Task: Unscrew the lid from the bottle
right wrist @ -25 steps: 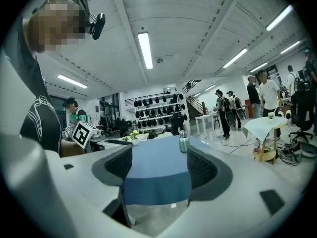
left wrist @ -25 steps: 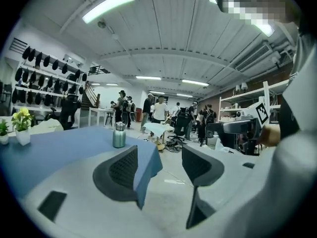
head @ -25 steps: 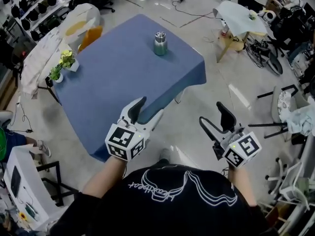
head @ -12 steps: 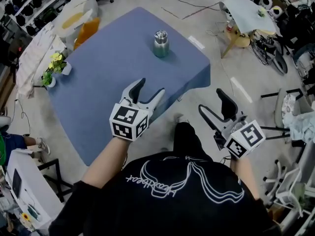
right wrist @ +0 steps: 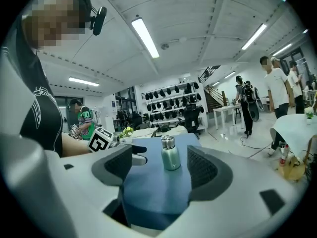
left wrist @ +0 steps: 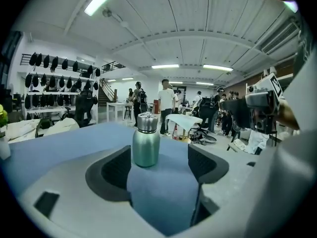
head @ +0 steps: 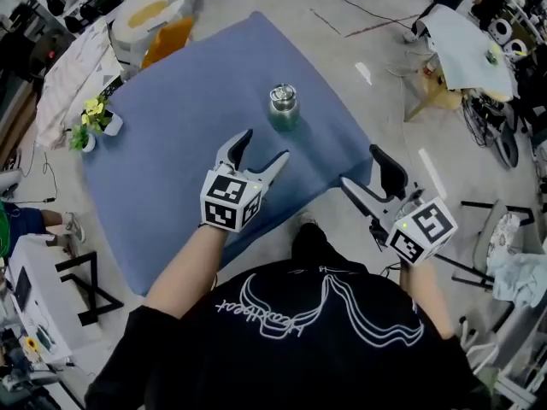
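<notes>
A small green metal bottle [head: 284, 108] with a silver lid [head: 283, 95] stands upright on the blue-covered table [head: 188, 126]. It also shows in the left gripper view, bottle [left wrist: 145, 144], and in the right gripper view, bottle [right wrist: 170, 154]. My left gripper [head: 260, 150] hovers over the table a short way in front of the bottle; its jaws are opening with nothing between them. My right gripper [head: 369, 169] is open and empty, off the table's right edge.
Two small white pots of yellow flowers [head: 92, 120] stand at the table's left edge. A round side table [head: 466, 45] is at the far right, with bicycles and chairs beyond. A white machine [head: 26, 297] stands at the left on the floor.
Both grippers have moved forward toward the bottle; the left one now hangs over the table with its jaws wider apart. The bottle has not moved on the table.
</notes>
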A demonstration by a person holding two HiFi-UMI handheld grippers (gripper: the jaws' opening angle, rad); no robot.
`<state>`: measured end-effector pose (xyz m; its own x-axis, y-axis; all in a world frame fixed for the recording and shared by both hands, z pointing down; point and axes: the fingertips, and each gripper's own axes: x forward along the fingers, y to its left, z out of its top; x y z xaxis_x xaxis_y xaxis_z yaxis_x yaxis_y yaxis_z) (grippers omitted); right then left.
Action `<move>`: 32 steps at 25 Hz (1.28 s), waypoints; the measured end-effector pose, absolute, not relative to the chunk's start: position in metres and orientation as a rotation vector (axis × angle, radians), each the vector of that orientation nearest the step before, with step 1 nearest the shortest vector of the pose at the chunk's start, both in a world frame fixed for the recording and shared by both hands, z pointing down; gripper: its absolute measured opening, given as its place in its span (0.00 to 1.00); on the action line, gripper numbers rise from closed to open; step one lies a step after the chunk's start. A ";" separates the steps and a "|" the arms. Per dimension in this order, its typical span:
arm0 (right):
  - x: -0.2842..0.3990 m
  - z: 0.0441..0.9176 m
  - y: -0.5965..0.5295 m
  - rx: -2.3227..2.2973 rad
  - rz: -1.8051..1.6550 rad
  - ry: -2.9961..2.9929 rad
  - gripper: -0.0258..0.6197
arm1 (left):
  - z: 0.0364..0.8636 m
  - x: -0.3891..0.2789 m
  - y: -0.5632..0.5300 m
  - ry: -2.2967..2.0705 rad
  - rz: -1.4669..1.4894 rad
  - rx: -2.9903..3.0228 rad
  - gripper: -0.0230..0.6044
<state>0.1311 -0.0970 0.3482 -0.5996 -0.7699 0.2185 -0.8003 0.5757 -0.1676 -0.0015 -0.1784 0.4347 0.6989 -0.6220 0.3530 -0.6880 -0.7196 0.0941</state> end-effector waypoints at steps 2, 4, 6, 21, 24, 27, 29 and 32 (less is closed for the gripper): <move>0.134 0.352 -0.119 1.264 0.381 -2.692 0.57 | 0.445 0.007 -0.192 -1.067 0.477 2.674 0.60; 0.135 0.355 -0.139 1.185 0.375 -2.706 0.57 | 0.454 0.013 -0.206 -1.094 0.493 2.650 0.61; 0.132 0.358 -0.157 1.103 0.361 -2.717 0.57 | 0.462 0.017 -0.219 -1.121 0.510 2.620 0.61; 0.077 0.403 -0.239 0.655 0.291 -2.746 0.57 | 0.490 0.034 -0.263 -1.092 0.539 2.651 0.61; 0.062 0.406 -0.249 0.605 0.278 -2.756 0.57 | 0.487 0.036 -0.265 -1.075 0.523 2.686 0.60; 0.047 0.408 -0.257 0.568 0.245 -2.760 0.56 | 0.489 0.037 -0.264 -1.067 0.535 2.699 0.60; 0.039 0.409 -0.261 0.551 0.228 -2.764 0.56 | 0.492 0.037 -0.263 -1.059 0.556 2.707 0.59; 0.030 0.413 -0.264 0.536 0.208 -2.763 0.54 | 0.493 0.038 -0.262 -1.056 0.557 2.713 0.56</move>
